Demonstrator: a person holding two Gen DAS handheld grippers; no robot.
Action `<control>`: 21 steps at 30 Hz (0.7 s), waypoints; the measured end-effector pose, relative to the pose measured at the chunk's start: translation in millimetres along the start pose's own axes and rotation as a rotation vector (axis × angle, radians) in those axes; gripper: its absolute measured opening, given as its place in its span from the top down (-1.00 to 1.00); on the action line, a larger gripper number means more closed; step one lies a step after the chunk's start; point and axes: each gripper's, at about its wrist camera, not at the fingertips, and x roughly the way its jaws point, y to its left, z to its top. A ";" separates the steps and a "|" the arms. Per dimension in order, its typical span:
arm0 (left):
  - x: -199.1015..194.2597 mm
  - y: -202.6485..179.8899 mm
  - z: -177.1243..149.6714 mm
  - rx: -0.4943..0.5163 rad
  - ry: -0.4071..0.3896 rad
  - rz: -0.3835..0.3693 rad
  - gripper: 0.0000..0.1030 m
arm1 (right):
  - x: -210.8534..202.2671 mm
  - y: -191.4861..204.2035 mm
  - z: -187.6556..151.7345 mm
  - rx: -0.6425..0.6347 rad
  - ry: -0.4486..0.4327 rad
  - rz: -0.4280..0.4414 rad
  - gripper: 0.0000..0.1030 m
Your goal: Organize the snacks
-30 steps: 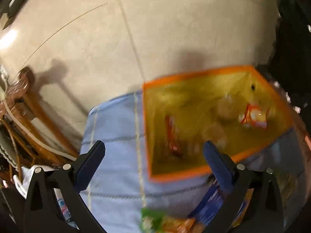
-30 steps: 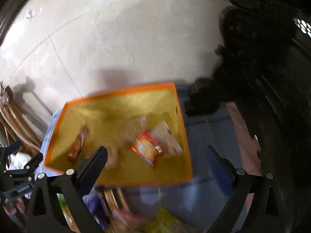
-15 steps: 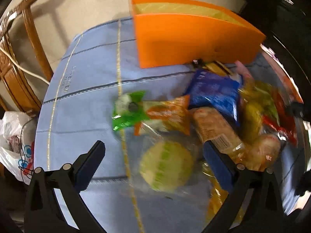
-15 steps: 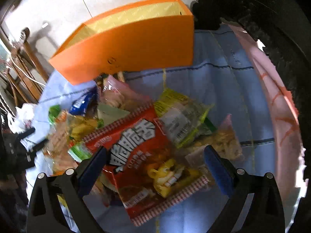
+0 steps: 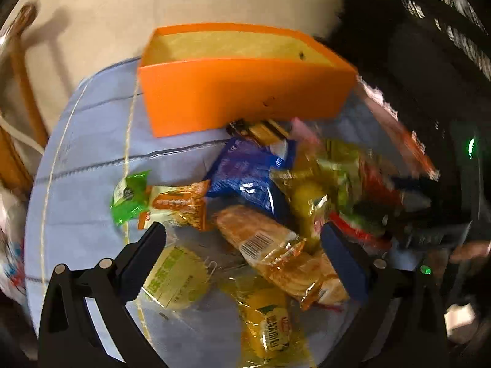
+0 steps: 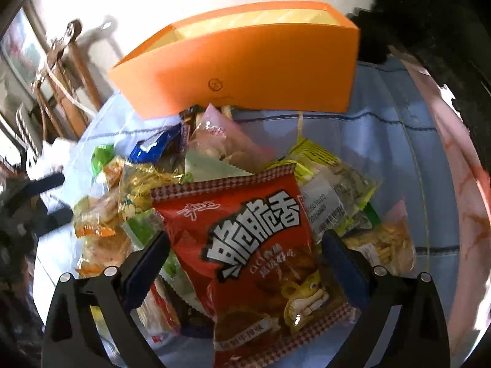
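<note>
Both tools are held released: left tool [image 5: 242,248] above bread packet [image 5: 276,254], right tool [image 6: 245,251] above red snack bag [image 6: 260,260]; orange box [image 6: 245,73] behind.

A light blue tablecloth [image 5: 92,141] with thin stitched lines is covering the table, a wooden chair [image 5: 21,70] is standing beside it on the pale tiled floor [image 5: 92,6], and a white plastic bag [image 5: 9,263] is lying near the chair.
</note>
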 end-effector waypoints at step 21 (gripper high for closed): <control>-42.6 6.4 -3.1 -0.133 -0.011 -0.059 0.33 | -110.2 -10.0 18.7 0.101 -0.162 -0.052 -0.18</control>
